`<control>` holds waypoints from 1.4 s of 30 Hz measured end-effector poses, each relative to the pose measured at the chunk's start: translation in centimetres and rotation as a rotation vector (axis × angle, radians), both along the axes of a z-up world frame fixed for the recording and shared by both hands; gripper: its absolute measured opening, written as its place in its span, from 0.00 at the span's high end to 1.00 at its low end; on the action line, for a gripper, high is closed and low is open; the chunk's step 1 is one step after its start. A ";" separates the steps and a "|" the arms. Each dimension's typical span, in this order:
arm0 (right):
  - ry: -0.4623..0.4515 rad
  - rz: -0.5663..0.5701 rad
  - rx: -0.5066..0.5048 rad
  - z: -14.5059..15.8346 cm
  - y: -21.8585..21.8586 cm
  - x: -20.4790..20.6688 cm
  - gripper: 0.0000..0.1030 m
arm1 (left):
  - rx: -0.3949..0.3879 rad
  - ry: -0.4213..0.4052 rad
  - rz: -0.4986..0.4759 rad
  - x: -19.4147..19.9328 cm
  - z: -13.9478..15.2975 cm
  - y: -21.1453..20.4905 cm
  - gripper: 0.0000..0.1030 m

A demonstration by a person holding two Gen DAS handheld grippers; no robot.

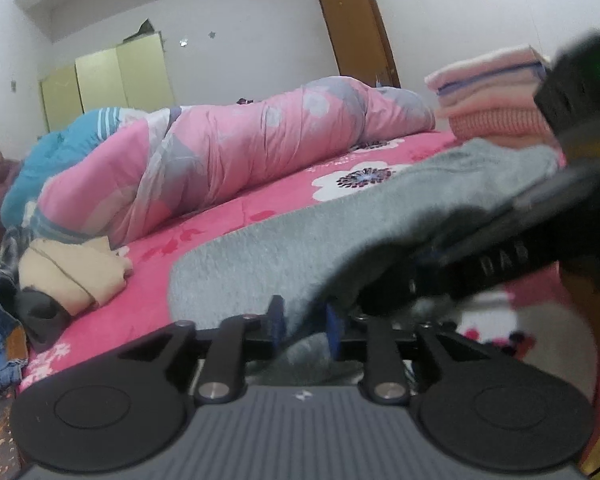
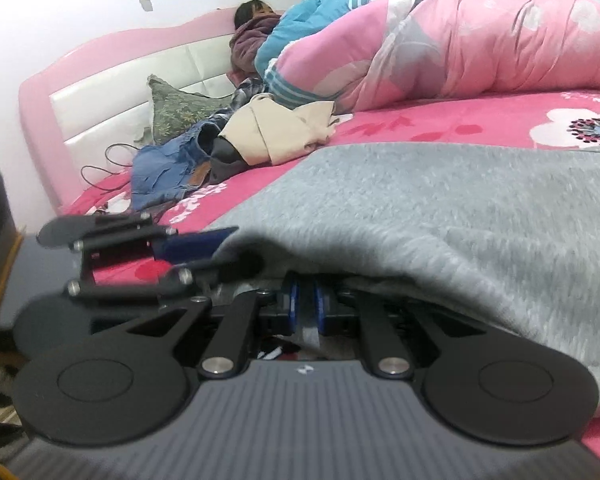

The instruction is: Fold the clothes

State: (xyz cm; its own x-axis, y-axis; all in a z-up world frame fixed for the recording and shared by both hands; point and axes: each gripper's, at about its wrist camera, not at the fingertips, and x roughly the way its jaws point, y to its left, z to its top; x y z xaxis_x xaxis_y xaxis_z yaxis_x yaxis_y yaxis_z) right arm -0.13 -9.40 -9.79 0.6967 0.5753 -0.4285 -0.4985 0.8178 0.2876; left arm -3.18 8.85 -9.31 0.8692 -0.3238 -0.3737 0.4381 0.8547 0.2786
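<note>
A grey fleece garment lies spread on the pink flowered bed sheet, its near edge lifted. My left gripper is open, its blue pads apart with the garment's edge lying loosely between them. My right gripper is shut on the grey garment; a strip of grey cloth is pinched between its blue pads. In the right wrist view the left gripper sits just to the left, tilted, at the same edge of the cloth. The right gripper's black body fills the right side of the left wrist view.
A stack of folded pink clothes stands behind the garment on the right. A rolled pink and blue quilt runs along the far side. A beige garment and denim jeans lie near the pink headboard, where a person lies.
</note>
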 end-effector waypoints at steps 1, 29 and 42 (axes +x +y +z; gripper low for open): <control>-0.007 -0.011 -0.008 0.1 0.0 -0.1 0.94 | 0.005 -0.003 0.009 0.0 -0.2 -0.1 0.72; -0.447 0.352 -0.547 4.7 2.3 -3.4 0.96 | 0.017 -0.045 0.173 0.1 -1.1 0.7 0.55; -0.486 0.456 -0.741 -0.4 2.6 -4.9 0.95 | -0.098 0.015 0.187 -1.6 0.6 4.2 0.55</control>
